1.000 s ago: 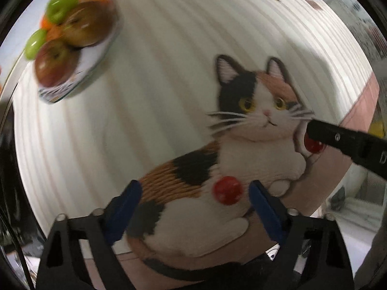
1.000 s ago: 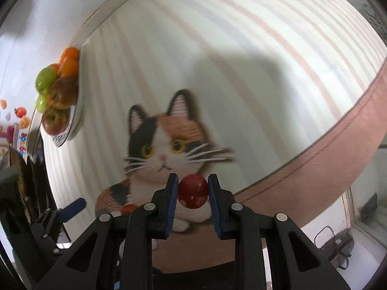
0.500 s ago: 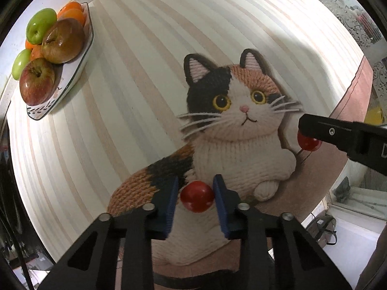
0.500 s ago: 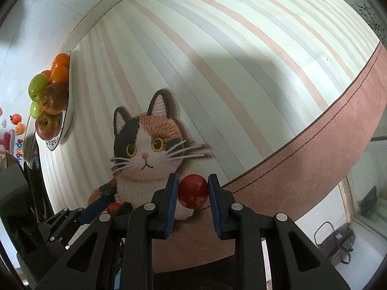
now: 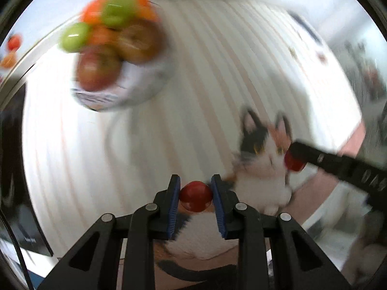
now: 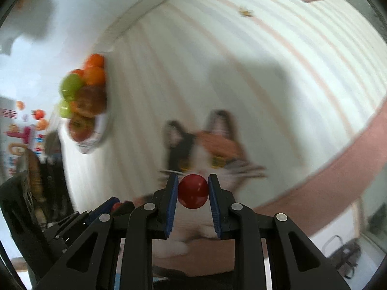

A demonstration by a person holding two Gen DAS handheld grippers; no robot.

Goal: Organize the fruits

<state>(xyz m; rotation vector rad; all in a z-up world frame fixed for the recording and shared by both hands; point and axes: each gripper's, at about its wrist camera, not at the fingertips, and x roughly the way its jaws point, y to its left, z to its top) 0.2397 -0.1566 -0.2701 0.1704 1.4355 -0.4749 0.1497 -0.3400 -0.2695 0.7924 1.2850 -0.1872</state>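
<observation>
1. Left wrist view: a small red fruit (image 5: 196,199) is clamped between the blue pads of the left gripper (image 5: 196,200), whose jaws are closed down to the fruit's width. The step in hand is judged to be the carry toward the fruit plate (image 5: 135,89), seen blurred at 11 o'clock and already piled with apples and oranges. The gripper is pointed forward over the striped cat mat (image 5: 193,96), apparently clear of its surface. At 3 o'clock the right gripper (image 5: 296,160) is seen from the side with a second red fruit (image 5: 293,163) at its tip.

2. Right wrist view: another red fruit (image 6: 193,191) is pinched between the right gripper (image 6: 193,192), jaws narrowed onto it. The plate (image 6: 93,140) is seen at 9 o'clock, well apart. The left gripper (image 6: 118,205) appears at 8 o'clock, low and beside.

3. Next, each fruit would need to be brought over a free gap on the plate and released gently; rolling off the crowded pile is the likely risk.
</observation>
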